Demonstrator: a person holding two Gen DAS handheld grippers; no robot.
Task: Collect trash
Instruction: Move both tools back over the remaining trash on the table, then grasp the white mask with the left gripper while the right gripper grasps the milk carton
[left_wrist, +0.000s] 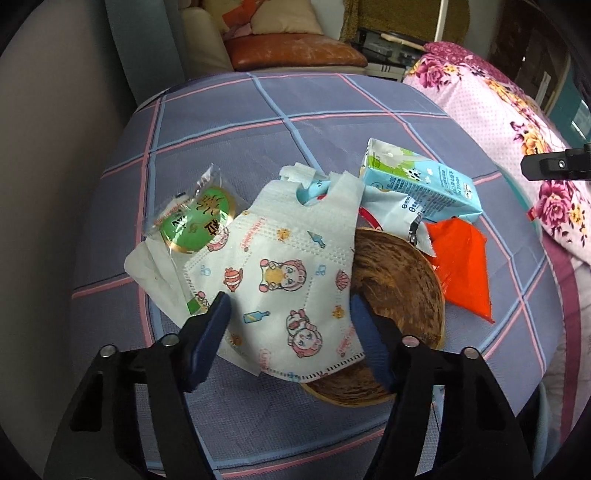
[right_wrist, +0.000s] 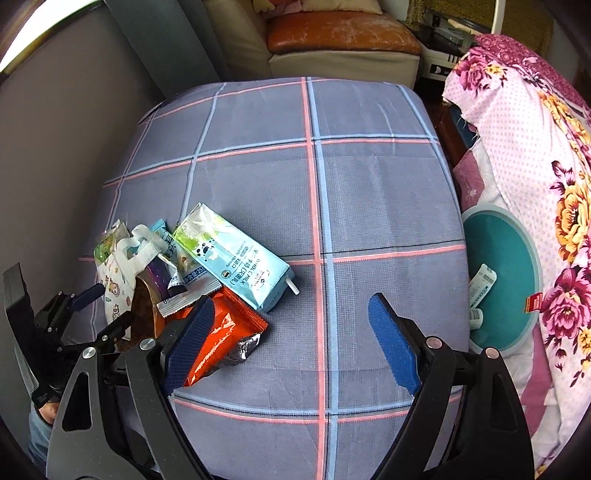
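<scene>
Woven matt cloth (right_wrist: 369, 192); soft papery mask (left_wrist: 288, 273); glossy orange foil pouch (left_wrist: 461, 266); grainy wooden bowl (left_wrist: 399, 280); printed paper carton (left_wrist: 421, 184).

A white cartoon-printed face mask (left_wrist: 291, 280) drapes over a brown woven tray (left_wrist: 402, 291), beside a green round-labelled clear wrapper (left_wrist: 195, 218), a light-blue milk carton (left_wrist: 417, 184) lying flat, and an orange foil packet (left_wrist: 461, 269).
</scene>
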